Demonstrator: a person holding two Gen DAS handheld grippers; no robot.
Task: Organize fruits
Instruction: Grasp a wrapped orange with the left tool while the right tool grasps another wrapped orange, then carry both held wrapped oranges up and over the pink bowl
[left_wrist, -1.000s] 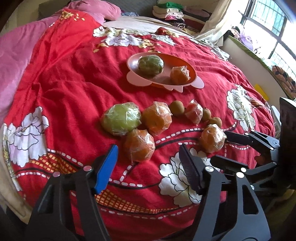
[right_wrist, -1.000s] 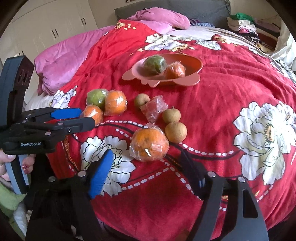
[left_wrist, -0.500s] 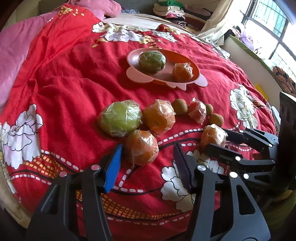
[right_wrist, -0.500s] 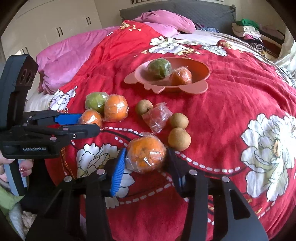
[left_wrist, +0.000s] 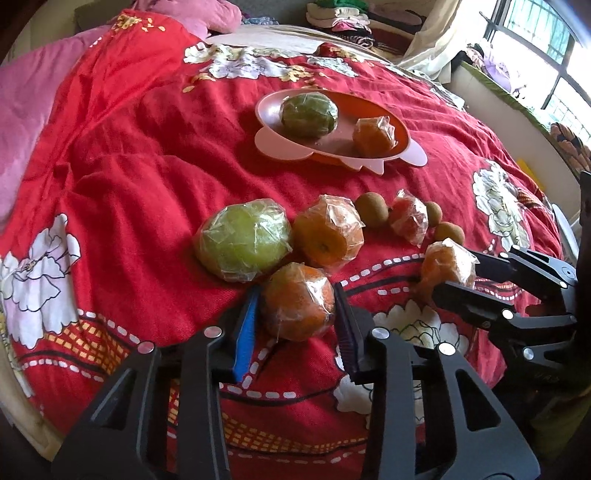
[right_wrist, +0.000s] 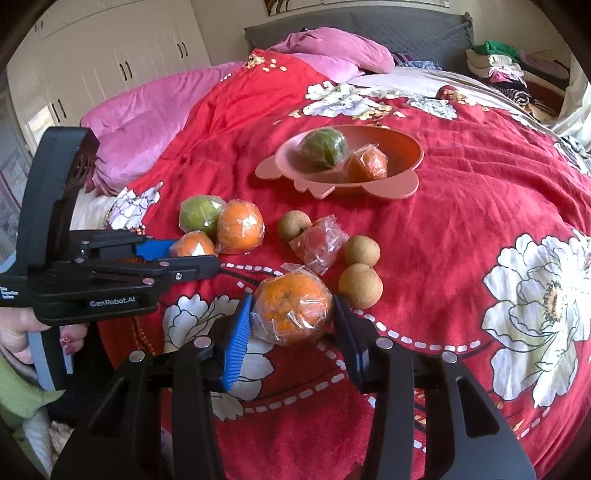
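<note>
Left gripper (left_wrist: 297, 308): its jaws are closing around a wrapped orange (left_wrist: 297, 306), the blue pad and the black pad at the fruit's two sides, touching its film.
Right gripper (right_wrist: 291, 314): its jaws pinch a second wrapped orange (right_wrist: 291, 310), pads pressed on the wrap at both sides.
Left orange: on the bed (left_wrist: 129, 166), just in front of a wrapped green fruit (left_wrist: 243, 240) and another wrapped orange (left_wrist: 328, 232), touching or nearly touching both.
Right orange: on the bed cover near a white flower print, just beside a small brown fruit (right_wrist: 360, 286).
Loose fruit: two more small brown fruits and a wrapped red piece (right_wrist: 319, 243) lie in a cluster between the two gripped oranges and the plate.
Plate (right_wrist: 402, 147): pink-orange, with a scalloped rim, farther up the bed, well apart from both grippers; it holds one wrapped green fruit (right_wrist: 325, 147) and one wrapped orange (right_wrist: 367, 166), side by side.
Hand (right_wrist: 22, 328): grips the left gripper's handle at the left edge of the right wrist view.
Surroundings: pink quilt (right_wrist: 147, 122) at the bed's far left, folded clothes (right_wrist: 495, 62) at the far right.
</note>
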